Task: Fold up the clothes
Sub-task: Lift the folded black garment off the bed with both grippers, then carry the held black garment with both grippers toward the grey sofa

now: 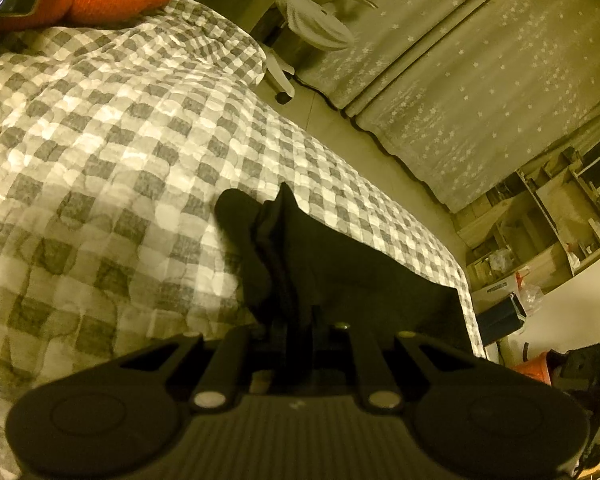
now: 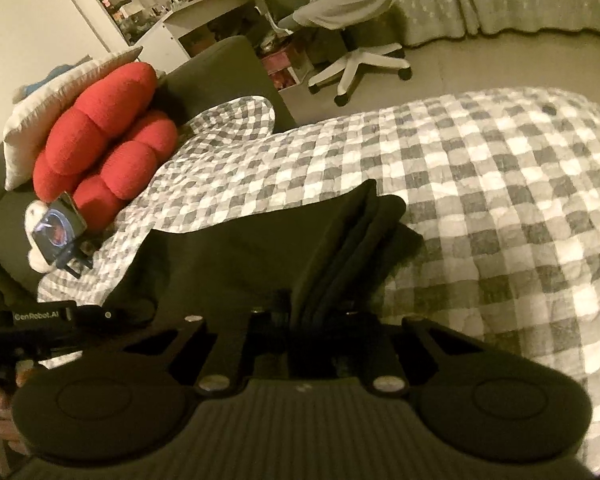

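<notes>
A black garment hangs bunched over the grey-and-white checked quilt. My left gripper is shut on one gathered edge of it, and folds of cloth rise from between the fingers. In the right wrist view the same black garment stretches leftwards above the quilt. My right gripper is shut on its other bunched edge. The left gripper's body shows at the left edge of that view. The fingertips of both grippers are hidden in the dark cloth.
Red cushions and a white pillow lie at the head of the bed. A phone on a stand sits beside them. A white swivel chair stands on the floor beyond the bed. Curtains and cluttered shelves line the walls.
</notes>
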A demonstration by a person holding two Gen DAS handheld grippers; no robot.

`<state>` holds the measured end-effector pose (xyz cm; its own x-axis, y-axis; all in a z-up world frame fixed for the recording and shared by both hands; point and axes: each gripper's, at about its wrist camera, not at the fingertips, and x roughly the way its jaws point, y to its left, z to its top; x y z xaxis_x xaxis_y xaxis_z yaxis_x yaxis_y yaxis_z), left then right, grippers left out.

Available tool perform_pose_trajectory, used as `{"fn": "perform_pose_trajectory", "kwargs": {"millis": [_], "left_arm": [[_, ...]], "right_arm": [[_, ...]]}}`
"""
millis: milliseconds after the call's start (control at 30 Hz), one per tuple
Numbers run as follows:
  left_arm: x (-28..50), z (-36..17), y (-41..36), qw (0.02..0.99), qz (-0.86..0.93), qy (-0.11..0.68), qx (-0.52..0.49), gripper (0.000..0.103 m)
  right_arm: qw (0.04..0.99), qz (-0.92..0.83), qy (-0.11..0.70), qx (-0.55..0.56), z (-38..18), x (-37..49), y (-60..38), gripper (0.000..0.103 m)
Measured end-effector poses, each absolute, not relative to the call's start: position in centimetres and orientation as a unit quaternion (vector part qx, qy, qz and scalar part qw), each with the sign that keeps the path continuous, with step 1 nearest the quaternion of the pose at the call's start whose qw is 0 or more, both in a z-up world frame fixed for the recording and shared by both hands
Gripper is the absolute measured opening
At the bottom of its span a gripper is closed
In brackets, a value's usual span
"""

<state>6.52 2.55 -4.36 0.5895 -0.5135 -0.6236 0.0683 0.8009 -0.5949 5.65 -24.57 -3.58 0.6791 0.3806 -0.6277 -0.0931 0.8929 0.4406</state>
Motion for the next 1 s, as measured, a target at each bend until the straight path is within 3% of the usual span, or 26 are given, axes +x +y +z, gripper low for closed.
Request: {"fn": "perform_pose_trajectory", "kwargs": {"millis": [500, 700, 1000], "left_arm": [[7.0, -4.9, 2.6, 0.846, -0.176, 0.424, -0.272, 0.016], [6.5, -4.3, 1.9, 0.86, -0.167, 0.414, -0.246, 0.013], [5.7, -2.9, 1.1, 0.878, -0.159, 0.396, -0.217, 0.01]], "right_arm": [[0.891, 0.134, 0.381, 0.207, -4.1, 5.7, -25.0, 0.022], [0.904, 0.119, 0.373, 0.174, -3.7, 5.2, -23.8, 0.015], [0.926, 0.097, 0.342, 0.124, -2.5, 4.0, -22.2, 0.013]]}}
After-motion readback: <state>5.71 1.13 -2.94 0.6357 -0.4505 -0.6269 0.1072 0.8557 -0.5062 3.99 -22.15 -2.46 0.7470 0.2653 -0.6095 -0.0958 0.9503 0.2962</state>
